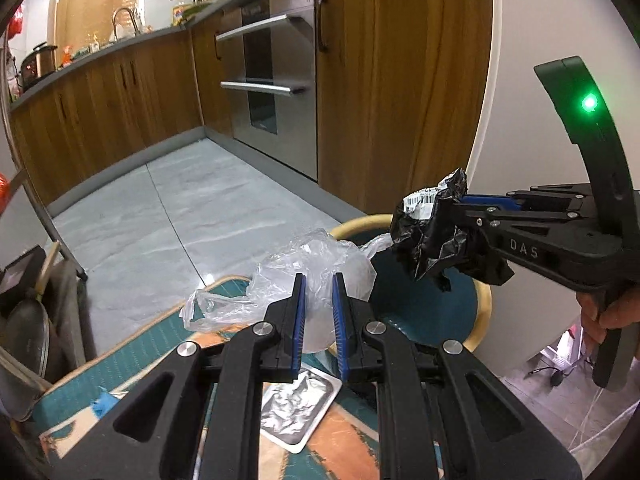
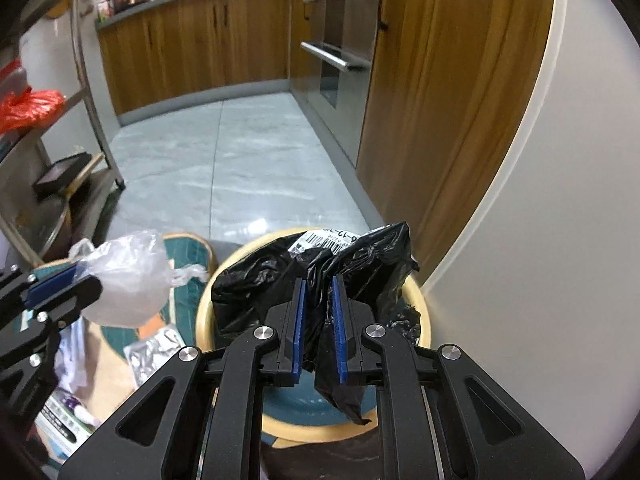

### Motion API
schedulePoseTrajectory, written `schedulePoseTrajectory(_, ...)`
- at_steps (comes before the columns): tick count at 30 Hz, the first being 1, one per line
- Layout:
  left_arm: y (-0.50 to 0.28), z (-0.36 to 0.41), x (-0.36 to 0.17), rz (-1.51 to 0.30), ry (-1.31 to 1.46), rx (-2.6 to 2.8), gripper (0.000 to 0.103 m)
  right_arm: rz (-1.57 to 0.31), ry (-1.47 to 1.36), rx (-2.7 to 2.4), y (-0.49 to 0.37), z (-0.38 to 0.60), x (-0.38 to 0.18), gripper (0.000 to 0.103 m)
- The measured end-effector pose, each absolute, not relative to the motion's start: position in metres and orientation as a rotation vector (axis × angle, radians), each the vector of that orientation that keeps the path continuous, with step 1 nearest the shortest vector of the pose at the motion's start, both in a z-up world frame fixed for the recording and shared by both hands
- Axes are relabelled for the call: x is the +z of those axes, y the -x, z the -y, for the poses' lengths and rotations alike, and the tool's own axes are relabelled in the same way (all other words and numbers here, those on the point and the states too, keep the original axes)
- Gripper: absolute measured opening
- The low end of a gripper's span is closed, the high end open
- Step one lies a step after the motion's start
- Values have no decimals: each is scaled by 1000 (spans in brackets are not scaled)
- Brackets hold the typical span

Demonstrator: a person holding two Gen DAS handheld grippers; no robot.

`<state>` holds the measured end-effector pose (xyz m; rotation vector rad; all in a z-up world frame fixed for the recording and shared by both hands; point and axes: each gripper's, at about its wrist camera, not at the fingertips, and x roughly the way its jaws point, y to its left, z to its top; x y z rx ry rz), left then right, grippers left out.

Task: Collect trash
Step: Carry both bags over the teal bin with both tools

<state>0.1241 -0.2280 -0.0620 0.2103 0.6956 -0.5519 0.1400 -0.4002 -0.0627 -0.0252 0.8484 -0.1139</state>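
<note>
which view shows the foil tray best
Left wrist view: the foil tray lies on the mat just below the left gripper, its rim and crumpled inside visible. In the right wrist view only a corner shows, cut off by the right gripper.

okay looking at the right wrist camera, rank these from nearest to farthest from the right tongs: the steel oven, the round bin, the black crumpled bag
1. The black crumpled bag: clamped in the right tongs.
2. The round bin: directly below the bag, with its wooden rim showing around it.
3. The steel oven: far ahead across the grey floor, set in the wooden cabinets on the right.
</note>
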Motion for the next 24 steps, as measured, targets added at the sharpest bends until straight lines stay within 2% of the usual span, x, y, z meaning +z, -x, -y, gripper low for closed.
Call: schedulePoseTrajectory(24,-151,286,-113,-794,-242,-626,13,-923,51,-108,-154,411,-92,14)
